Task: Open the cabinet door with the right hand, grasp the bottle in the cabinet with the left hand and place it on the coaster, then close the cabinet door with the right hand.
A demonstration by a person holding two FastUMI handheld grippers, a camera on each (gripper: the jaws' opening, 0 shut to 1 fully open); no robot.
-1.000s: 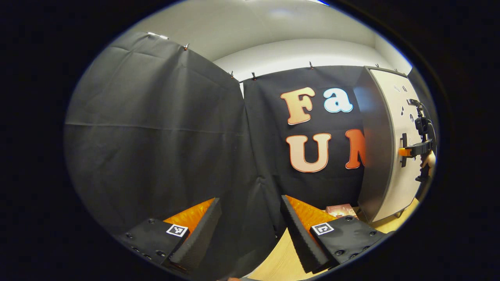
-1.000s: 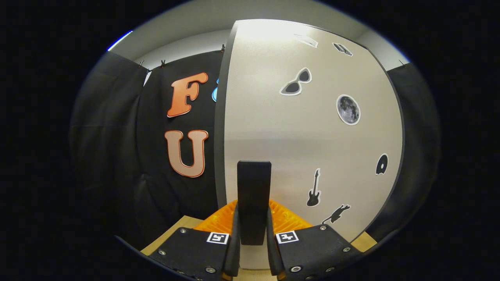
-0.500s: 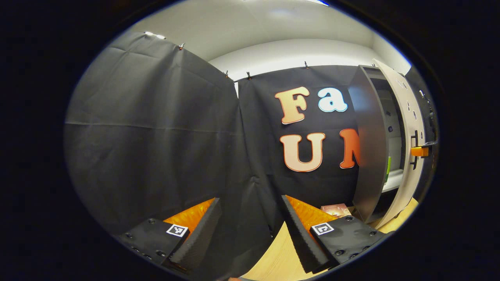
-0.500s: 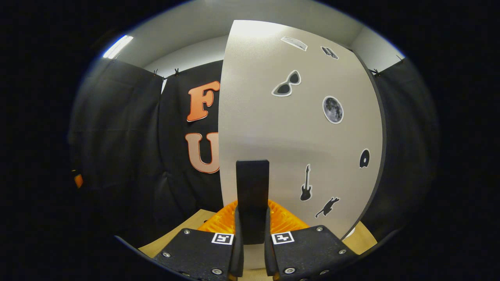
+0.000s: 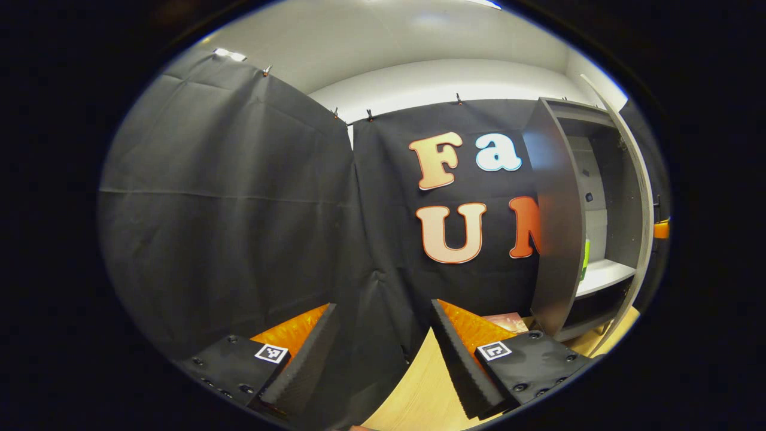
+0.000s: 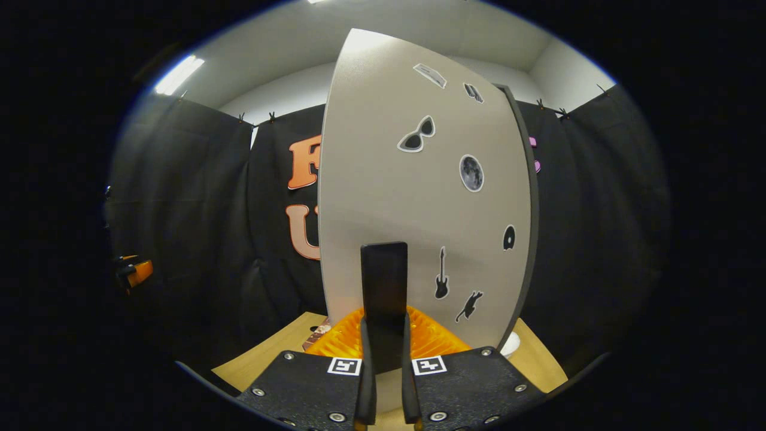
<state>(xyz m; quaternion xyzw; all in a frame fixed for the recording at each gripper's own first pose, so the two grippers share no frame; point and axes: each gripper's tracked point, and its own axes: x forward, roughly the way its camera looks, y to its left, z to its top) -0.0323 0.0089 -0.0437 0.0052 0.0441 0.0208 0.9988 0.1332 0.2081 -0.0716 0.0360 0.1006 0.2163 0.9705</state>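
Note:
My right gripper [image 6: 384, 328] is shut on the dark upright handle [image 6: 384, 281] of the pale cabinet door [image 6: 419, 203], which carries several stickers. In the left gripper view the cabinet [image 5: 555, 221] stands at the far right with its door [image 5: 644, 197] swung wide and seen edge-on. Inside, a sliver of a yellow-green bottle [image 5: 585, 258] stands on a white shelf [image 5: 604, 275]. A flat reddish-brown coaster [image 5: 506, 321] lies on the wooden table in front of the cabinet. My left gripper [image 5: 380, 359] is open, holds nothing, and hangs well left of the cabinet.
Black cloth walls close off the left and back. The light wooden table [image 5: 419, 395] runs beneath both grippers. A small white object [image 6: 511, 344] sits on the table by the door's lower corner. The left gripper [image 6: 134, 272] shows far off at the left edge.
The door has swung from closed to wide open with my right gripper shut on its handle. The shelf and bottle inside have come into sight. The left gripper stays open and has barely moved.

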